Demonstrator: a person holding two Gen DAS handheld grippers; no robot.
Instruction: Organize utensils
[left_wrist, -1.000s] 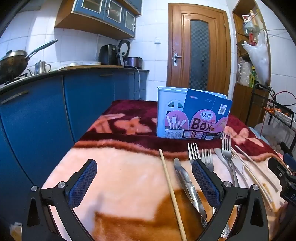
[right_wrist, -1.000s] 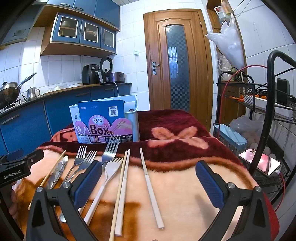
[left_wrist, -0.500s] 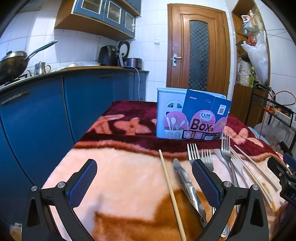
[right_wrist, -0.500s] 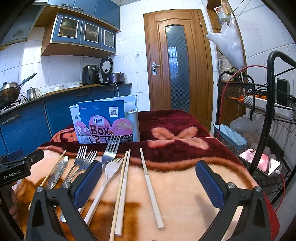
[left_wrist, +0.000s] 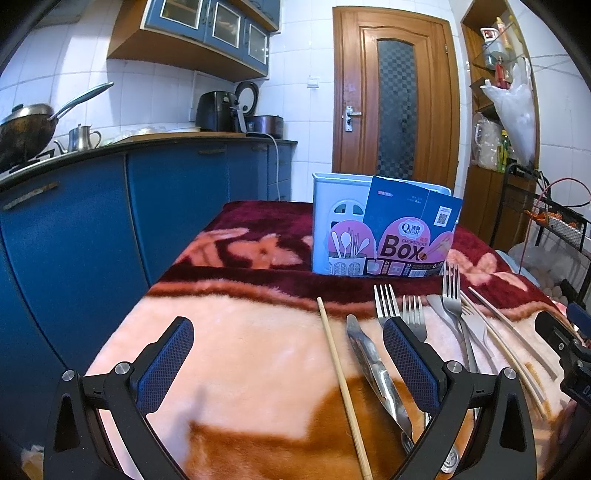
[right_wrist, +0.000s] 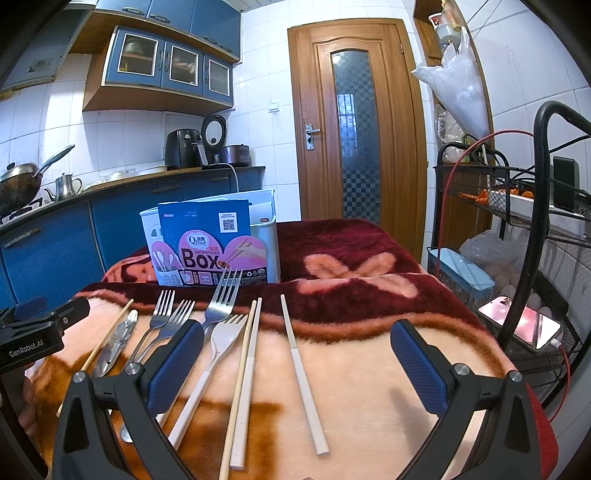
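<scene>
A white utensil holder (left_wrist: 341, 218) with a blue and pink "Box" sleeve (right_wrist: 212, 245) stands on the blanket-covered table (left_wrist: 236, 343). In front of it lie several forks (right_wrist: 221, 302), a knife (left_wrist: 373, 369), a wooden chopstick (left_wrist: 341, 373) and pale chopsticks (right_wrist: 301, 373). My left gripper (left_wrist: 288, 358) hovers open above the near left of the table, with the wooden chopstick and knife between its fingers' line. My right gripper (right_wrist: 297, 363) hovers open over the forks and pale chopsticks. Neither holds anything.
Blue kitchen cabinets (left_wrist: 110, 210) run along the left, with a wok (left_wrist: 26, 129) and kettle on the counter. A wooden door (right_wrist: 354, 125) is behind. A black wire rack (right_wrist: 535, 236) with cables and a phone (right_wrist: 521, 325) stands right of the table.
</scene>
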